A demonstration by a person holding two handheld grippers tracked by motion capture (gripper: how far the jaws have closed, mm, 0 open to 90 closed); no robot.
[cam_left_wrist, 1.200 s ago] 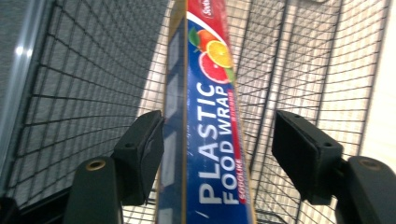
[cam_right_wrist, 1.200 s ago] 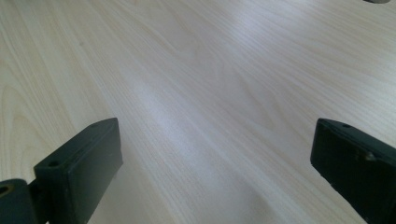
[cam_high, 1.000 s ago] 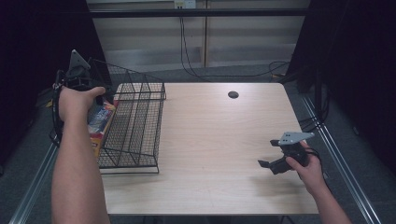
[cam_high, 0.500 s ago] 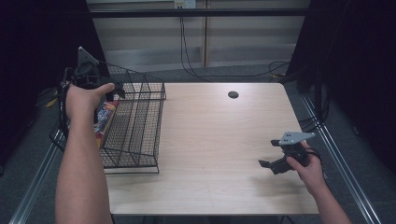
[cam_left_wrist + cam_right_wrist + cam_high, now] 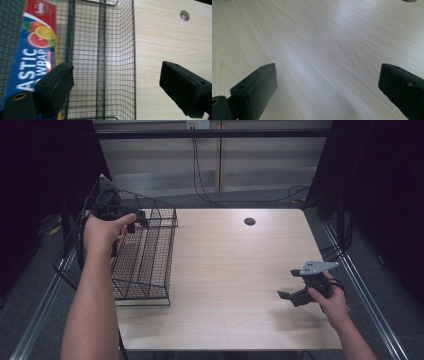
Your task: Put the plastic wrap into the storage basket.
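The pale wooden table (image 5: 235,270) carries a black wire basket (image 5: 145,255) along its left edge. At the basket's left side, seemingly outside its wire wall, lies a long blue plastic-wrap box printed with citrus fruit (image 5: 32,50); whether it rests against the basket cannot be told. The left gripper (image 5: 117,87) hangs over the basket's far left end with its jaws wide apart and empty, one jaw over the box and the other over the table. The right gripper (image 5: 300,292) rests near the table's right edge, jaws likewise spread on nothing. The step in hand appears to be the reach for the box. Next, the left gripper would need to shift left, straddle the box's narrow width, and close.
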